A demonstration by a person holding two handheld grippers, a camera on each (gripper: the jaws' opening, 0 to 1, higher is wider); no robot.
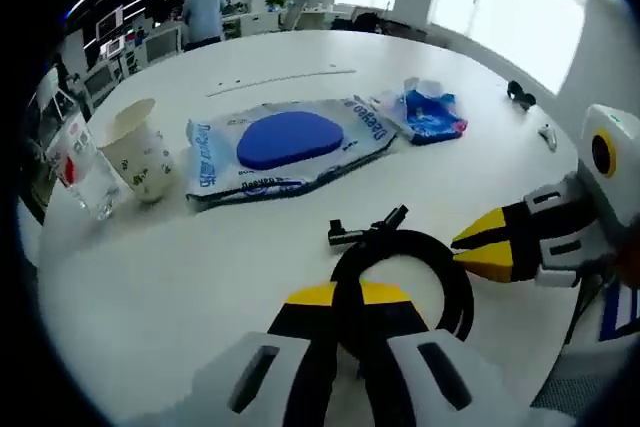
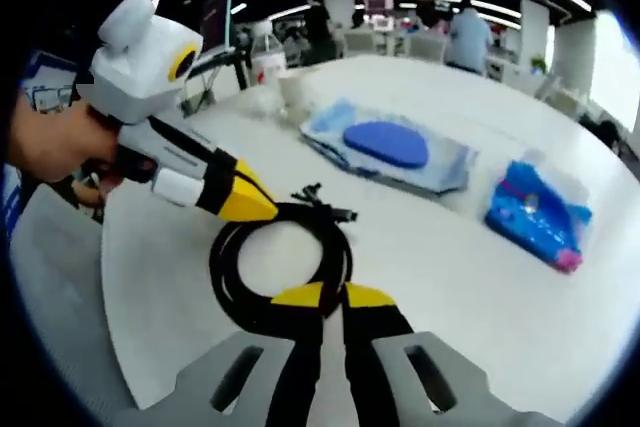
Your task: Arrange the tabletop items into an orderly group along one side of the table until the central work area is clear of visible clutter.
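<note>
A coiled black cable (image 1: 405, 277) lies right at both tips: the left gripper (image 1: 345, 299) is pinched closed on its near loop, the right gripper (image 2: 333, 297) likewise clamps it. Beyond the jaws lie a blue-padded plastic bag (image 1: 285, 147), a small blue packet (image 1: 430, 115) and a paper cup (image 1: 140, 152).

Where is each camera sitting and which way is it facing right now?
Left gripper view: rides the left gripper, facing across the white table over the coiled black cable; right gripper enters from the right.
Right gripper view: rides the right gripper, facing the same cable; left gripper and a hand at left.
Shared: cable, blue-disc package, blue packet.
</note>
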